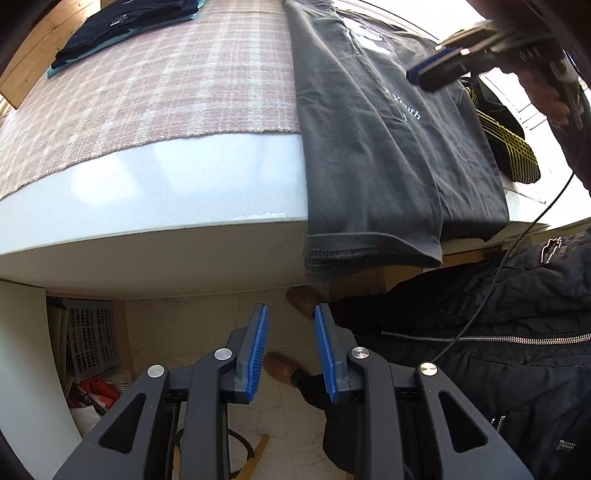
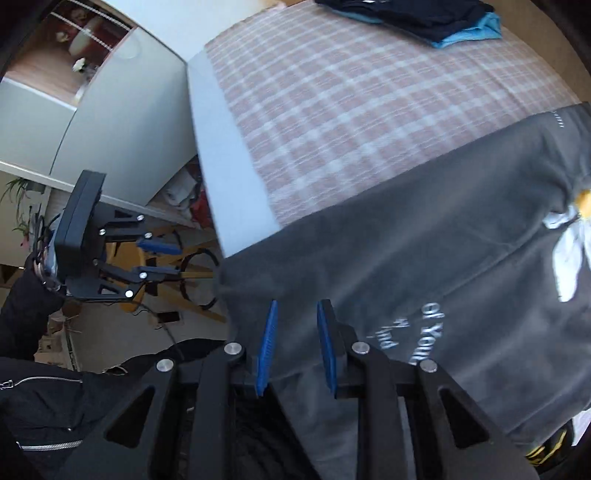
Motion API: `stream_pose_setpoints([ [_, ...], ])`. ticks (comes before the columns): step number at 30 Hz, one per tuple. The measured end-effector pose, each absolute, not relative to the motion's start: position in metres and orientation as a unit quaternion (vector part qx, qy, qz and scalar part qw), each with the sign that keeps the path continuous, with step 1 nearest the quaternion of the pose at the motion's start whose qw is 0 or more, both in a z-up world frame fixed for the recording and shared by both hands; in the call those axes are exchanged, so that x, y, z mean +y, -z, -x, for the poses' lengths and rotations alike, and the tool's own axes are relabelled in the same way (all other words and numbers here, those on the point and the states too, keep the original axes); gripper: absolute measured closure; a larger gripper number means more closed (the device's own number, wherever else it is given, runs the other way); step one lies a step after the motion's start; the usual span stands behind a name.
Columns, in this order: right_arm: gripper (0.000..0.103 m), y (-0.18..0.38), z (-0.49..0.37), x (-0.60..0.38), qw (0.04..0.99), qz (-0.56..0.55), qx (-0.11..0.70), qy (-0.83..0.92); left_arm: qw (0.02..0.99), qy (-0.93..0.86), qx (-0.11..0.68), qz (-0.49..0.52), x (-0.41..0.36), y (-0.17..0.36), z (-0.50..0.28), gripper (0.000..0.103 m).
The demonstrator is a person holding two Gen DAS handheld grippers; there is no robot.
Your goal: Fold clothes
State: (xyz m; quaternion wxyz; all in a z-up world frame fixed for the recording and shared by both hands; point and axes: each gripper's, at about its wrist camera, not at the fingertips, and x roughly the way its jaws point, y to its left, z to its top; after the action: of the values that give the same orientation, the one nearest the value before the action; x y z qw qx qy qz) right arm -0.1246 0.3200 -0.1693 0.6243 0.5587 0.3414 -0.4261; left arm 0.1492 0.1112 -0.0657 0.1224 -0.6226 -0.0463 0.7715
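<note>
A dark grey T-shirt (image 1: 373, 155) lies along one end of the table (image 1: 184, 192), its hem hanging over the near edge. The left gripper (image 1: 291, 332) hangs below that edge, jaws parted and empty. The right gripper (image 2: 295, 332) hovers over the shirt, jaws also apart, gripping nothing.

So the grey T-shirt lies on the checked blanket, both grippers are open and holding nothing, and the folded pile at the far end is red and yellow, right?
Not quite: the pile is dark navy over light blue, as the right wrist view shows. The rest holds: the grey T-shirt lies on the checked blanket, and the left gripper and right gripper both have their jaws apart with nothing between them.
</note>
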Motion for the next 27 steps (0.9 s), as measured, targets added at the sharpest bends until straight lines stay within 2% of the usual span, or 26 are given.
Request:
stream_pose_setpoints([
  [7,0.08,0.208,0.011,0.297,0.591,-0.519,0.43,0.443,0.156,-0.773,-0.019,0.615,0.086,0.064,-0.202,0.078],
  [15,0.081,0.245,-0.002,0.284,0.531,-0.537,0.459,0.468,0.19,-0.775,-0.005,0.602,0.077,0.068,-0.223,0.078],
  [16,0.082,0.247,-0.003,0.282,0.528,-0.533,0.462,0.473,0.193,-0.776,-0.005,0.6,0.077,0.069,-0.222,0.078],
  [18,0.098,0.249,-0.006,0.279,0.522,-0.525,0.471,0.479,0.199,-0.778,-0.005,0.596,0.076,0.07,-0.22,0.078],
  [27,0.1,0.226,-0.028,0.29,0.55,-0.584,0.427,0.417,0.227,-0.784,-0.002,0.578,0.076,0.073,-0.21,0.078],
])
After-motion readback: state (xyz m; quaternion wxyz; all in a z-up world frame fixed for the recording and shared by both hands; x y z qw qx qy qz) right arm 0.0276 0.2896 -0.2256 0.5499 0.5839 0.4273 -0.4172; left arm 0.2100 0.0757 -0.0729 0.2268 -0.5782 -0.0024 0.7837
